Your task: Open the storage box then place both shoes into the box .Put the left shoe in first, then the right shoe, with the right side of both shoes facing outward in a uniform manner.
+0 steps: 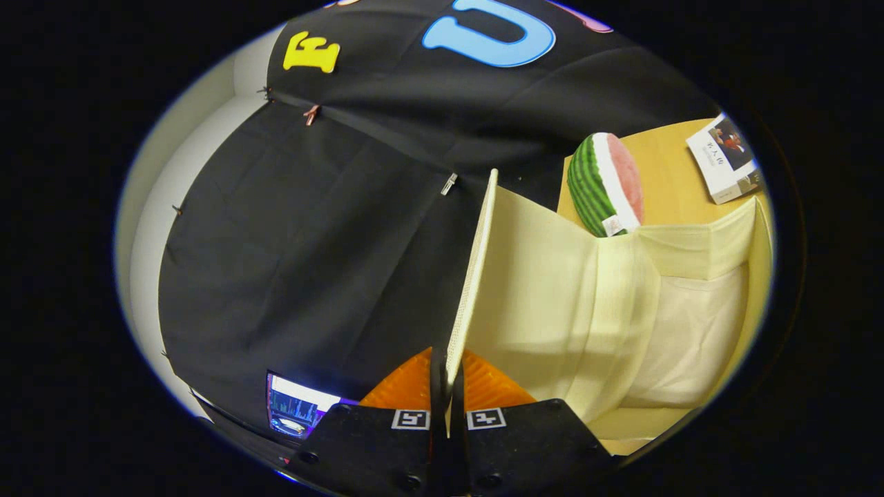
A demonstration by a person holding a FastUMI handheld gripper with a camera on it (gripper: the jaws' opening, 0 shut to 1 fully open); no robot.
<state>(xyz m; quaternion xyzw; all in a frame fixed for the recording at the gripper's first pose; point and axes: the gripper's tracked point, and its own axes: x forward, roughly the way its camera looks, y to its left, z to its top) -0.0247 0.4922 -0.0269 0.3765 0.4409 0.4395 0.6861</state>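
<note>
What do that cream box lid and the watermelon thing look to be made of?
The lid, pinched between the claw fingers, looks like fabric over stiff board: woven, matte texture. The watermelon slice seems a soft plush toy with a sewn tag.

Cream box lid, green-striped watermelon

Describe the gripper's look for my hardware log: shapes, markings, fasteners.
The gripper has two broad, angular black housings side by side, wedge-shaped and widening toward the camera. Each carries a small square black-and-white marker near its inner top corner. Round screw heads dot the housings' lower edges. Ribbed fingers rise from the housings. No cables visible.
</note>
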